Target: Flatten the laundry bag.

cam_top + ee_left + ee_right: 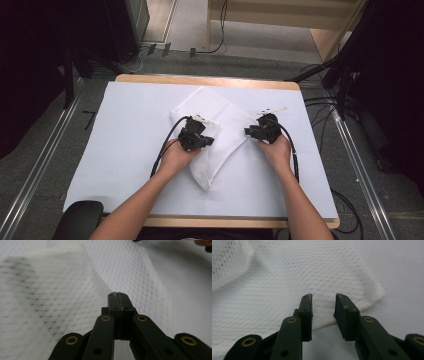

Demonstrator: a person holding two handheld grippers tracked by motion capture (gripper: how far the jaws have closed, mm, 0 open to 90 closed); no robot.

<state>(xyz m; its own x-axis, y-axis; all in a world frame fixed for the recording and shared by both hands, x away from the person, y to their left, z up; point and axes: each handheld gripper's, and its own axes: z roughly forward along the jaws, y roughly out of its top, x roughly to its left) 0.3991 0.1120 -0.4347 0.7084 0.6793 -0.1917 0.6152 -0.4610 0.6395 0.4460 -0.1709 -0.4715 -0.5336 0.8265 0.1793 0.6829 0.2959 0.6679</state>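
Left tool: jaws pressed together, pinching a fold of white mesh cloth. Right tool: jaws partly apart over the cloth's edge, gripping nothing.

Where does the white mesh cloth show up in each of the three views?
High view: white mesh cloth at table centre, between both grippers.
Left gripper view: across the left and middle.
Right gripper view: upper left and middle.
Shared landmark: the white table cover.
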